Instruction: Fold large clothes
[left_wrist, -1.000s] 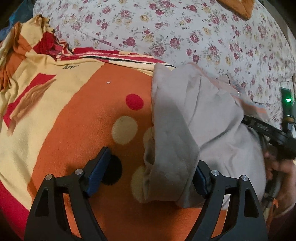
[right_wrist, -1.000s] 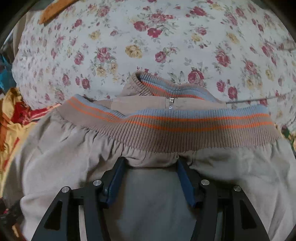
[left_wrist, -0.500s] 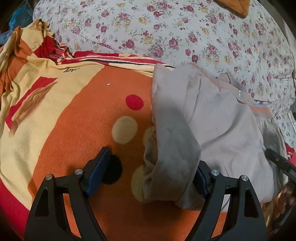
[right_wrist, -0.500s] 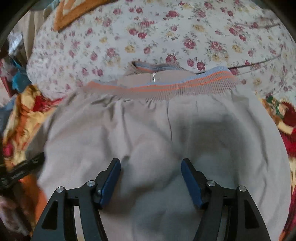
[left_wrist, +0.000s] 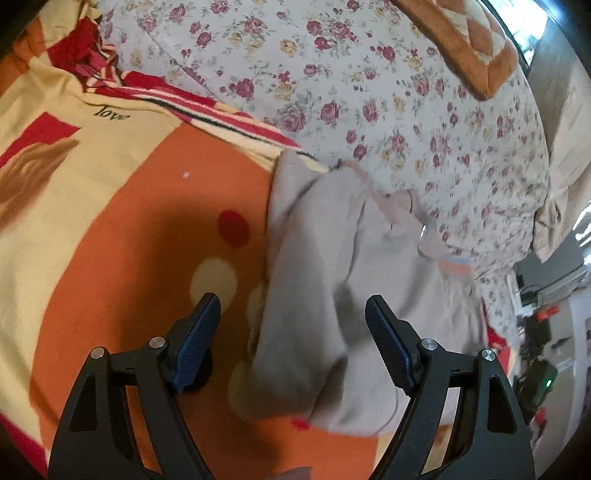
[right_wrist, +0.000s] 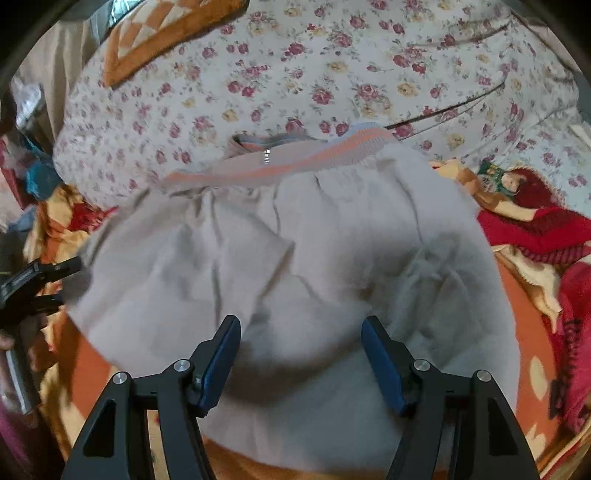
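Jacket (right_wrist: 295, 258), beige and folded over, lay on an orange blanket (left_wrist: 122, 229) that covered the near part of a bed. Its ribbed hem (right_wrist: 280, 162), striped orange and blue, ran along the far edge, with a small metal zip pull (right_wrist: 266, 155) showing just above it. Beyond the hem rose a floral quilt (right_wrist: 332, 74), and an orange patterned cushion (right_wrist: 159, 33) sat on the quilt's far left side in the right wrist view.

Right gripper (right_wrist: 300, 365) hung over the near middle of the jacket. Its fingers (right_wrist: 218, 365) stood fairly wide, having just opened a little further, and nothing was pinched between them; the cloth lay loose below.

Left gripper (left_wrist: 291, 343) hovered at the jacket's left edge, over a rolled fold of beige cloth. Its fingers (left_wrist: 195, 339) stood wide, the left one above the blanket's spots and the right one above the jacket. They held nothing. In the right wrist view the left gripper appeared only as a dark shape at the far left edge.

Blanket showed cream and red dots near the jacket, a cream panel with the word "love" further left, and red-striped folds (left_wrist: 192, 99) against the quilt. To the right of the jacket more red and yellow blanket (right_wrist: 535, 229) lay bunched.
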